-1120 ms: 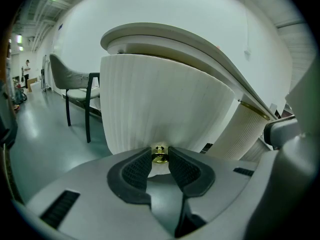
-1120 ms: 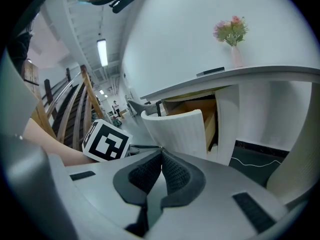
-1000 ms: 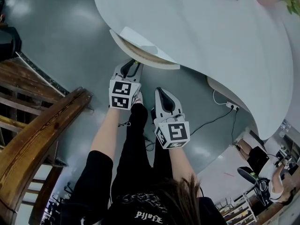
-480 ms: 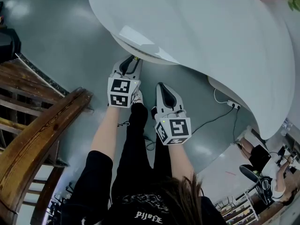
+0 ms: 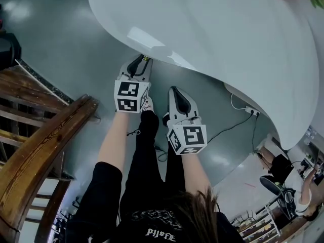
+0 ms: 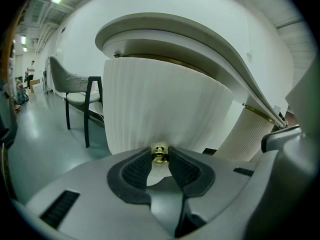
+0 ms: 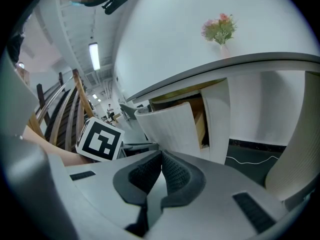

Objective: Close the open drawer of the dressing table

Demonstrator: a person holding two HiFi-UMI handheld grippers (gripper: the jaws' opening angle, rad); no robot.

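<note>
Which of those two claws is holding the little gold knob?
The left claw pinches the gold knob on the drawer front; the right claw is closed, empty.

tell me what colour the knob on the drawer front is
Shiny gold. The small round metal knob shows best in the left gripper view, between the jaws.

black t-shirt (image 5: pixel 136 221), grey left gripper (image 5: pixel 144 59) and right gripper (image 5: pixel 172 89)

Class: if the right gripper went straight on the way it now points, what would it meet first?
Most likely the ribbed white drawer front, which stands directly beyond the shut right gripper. How much space lies between them is hard to judge.
</note>
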